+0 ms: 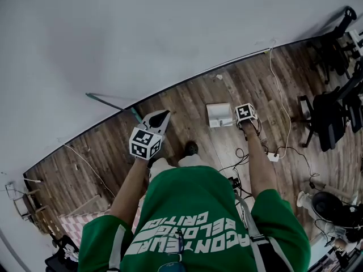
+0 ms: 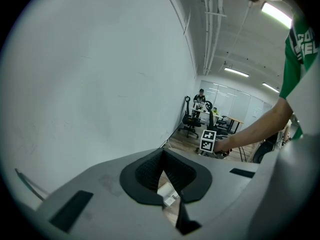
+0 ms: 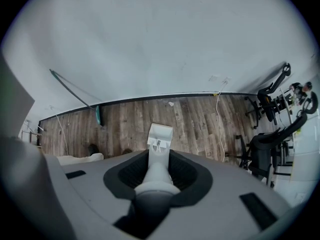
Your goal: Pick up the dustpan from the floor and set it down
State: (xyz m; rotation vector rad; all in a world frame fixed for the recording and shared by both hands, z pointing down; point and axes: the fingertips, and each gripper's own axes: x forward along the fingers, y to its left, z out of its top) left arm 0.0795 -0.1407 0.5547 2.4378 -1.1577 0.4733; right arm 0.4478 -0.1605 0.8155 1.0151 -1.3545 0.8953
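The dustpan (image 1: 219, 114) is pale grey with a long handle and hangs upright over the wood floor, pan end down. My right gripper (image 1: 245, 115) points straight down and is shut on the top of its handle (image 3: 158, 171). In the right gripper view the pan (image 3: 160, 135) shows beyond the jaws; I cannot tell whether it touches the floor. My left gripper (image 1: 157, 119) is held to the left near the wall, its jaws together with nothing in them. Through the slit below its tips (image 2: 162, 156) a bit of the dustpan (image 2: 169, 194) shows.
A white wall runs along the far edge of the floor. A thin teal-ended stick (image 1: 110, 103) leans against it at the left. A white cable (image 1: 282, 109) and a power strip (image 1: 273, 157) lie to the right. Black office chairs (image 1: 329, 112) stand further right. The person's shoe (image 1: 191, 148) is near the dustpan.
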